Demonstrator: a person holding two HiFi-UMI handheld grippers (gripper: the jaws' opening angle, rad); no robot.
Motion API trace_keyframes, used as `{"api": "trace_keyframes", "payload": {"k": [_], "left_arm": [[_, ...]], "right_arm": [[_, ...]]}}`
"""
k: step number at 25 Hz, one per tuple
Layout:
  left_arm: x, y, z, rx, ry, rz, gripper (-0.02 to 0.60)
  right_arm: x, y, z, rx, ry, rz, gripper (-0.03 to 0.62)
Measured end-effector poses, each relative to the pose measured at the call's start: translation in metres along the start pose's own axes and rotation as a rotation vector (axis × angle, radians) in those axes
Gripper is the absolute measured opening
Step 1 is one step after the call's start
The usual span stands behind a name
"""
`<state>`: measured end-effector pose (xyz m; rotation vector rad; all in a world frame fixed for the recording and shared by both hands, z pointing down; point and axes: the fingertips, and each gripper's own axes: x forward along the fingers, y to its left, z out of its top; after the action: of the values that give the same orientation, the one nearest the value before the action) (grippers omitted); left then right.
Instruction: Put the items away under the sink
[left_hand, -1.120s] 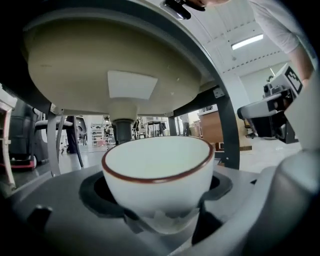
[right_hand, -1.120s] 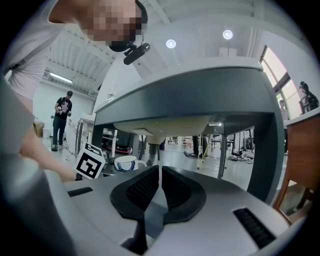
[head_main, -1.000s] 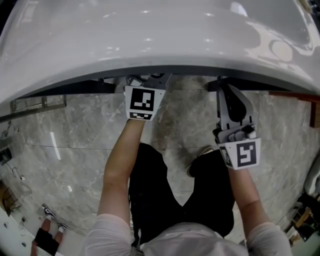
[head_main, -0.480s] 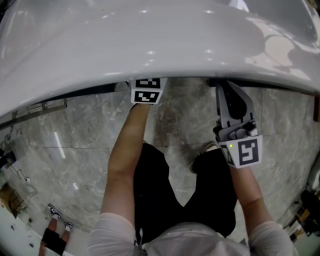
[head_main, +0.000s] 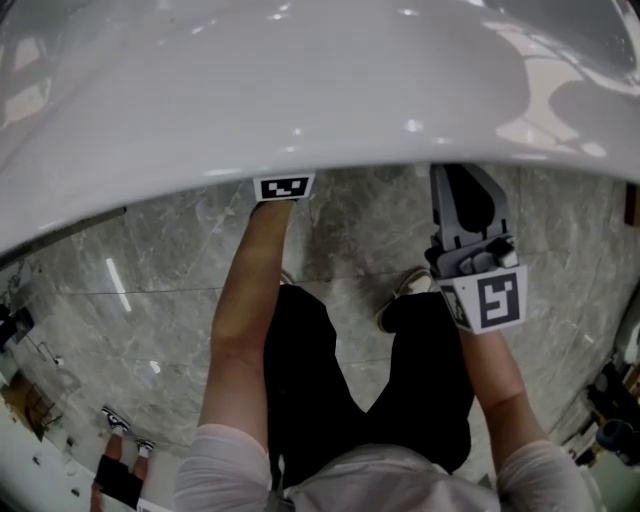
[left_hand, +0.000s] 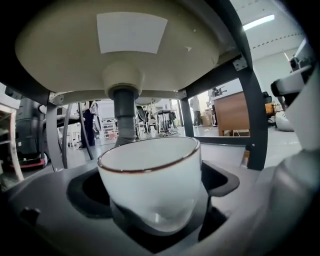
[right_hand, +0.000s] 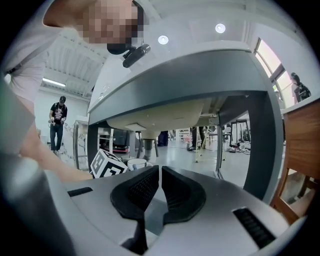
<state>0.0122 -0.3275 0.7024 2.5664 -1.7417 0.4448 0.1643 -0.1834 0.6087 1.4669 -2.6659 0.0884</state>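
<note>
A white cup (left_hand: 150, 180) with a brown rim stands upright between the jaws of my left gripper (left_hand: 150, 172), below the sink's underside (left_hand: 130, 60) and in front of the drain pipe (left_hand: 125, 115). The jaws have just been opening, and dark gaps show on both sides of the cup. In the head view only the left gripper's marker cube (head_main: 284, 187) peeks out under the sink rim (head_main: 300, 150). My right gripper (head_main: 462, 185) hangs at the rim's right, pads together and empty (right_hand: 160, 172). In the right gripper view the cup (right_hand: 136, 163) sits beside the marker cube (right_hand: 107, 165).
A dark metal frame leg (left_hand: 247, 110) holds up the sink at the right, and is seen again (right_hand: 260, 145) in the right gripper view. A wooden cabinet (left_hand: 230, 112) stands behind. The grey marble floor (head_main: 150, 260) spreads below. A person (right_hand: 56, 125) stands far off.
My left gripper has pushed further in under the sink, so its marker cube is now mostly hidden by the rim. The right gripper has stayed in place.
</note>
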Motion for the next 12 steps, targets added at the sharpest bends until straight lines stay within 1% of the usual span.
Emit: {"api": "trace_keyframes", "payload": {"k": [3,5,7,10,12], "left_arm": [[-0.006,0.0,0.004,-0.018,-0.04,-0.011,0.552],[-0.009,-0.004,0.006,-0.012,-0.066,-0.032,0.572],[-0.015,-0.007,0.007,-0.01,-0.079,-0.051,0.586],[-0.025,-0.003,0.01,-0.049,-0.086,-0.046,0.586],[-0.031,-0.001,0.005,-0.059,-0.085,-0.047,0.586]], "right_arm": [[0.002,-0.001,0.003,0.015,0.002,0.002,0.041],[0.006,-0.001,0.002,0.013,0.011,0.005,0.041],[0.01,0.007,0.006,-0.004,0.014,0.029,0.041],[0.012,0.025,0.014,-0.019,0.023,0.083,0.041],[0.01,0.035,0.018,-0.013,0.021,0.11,0.041]]}}
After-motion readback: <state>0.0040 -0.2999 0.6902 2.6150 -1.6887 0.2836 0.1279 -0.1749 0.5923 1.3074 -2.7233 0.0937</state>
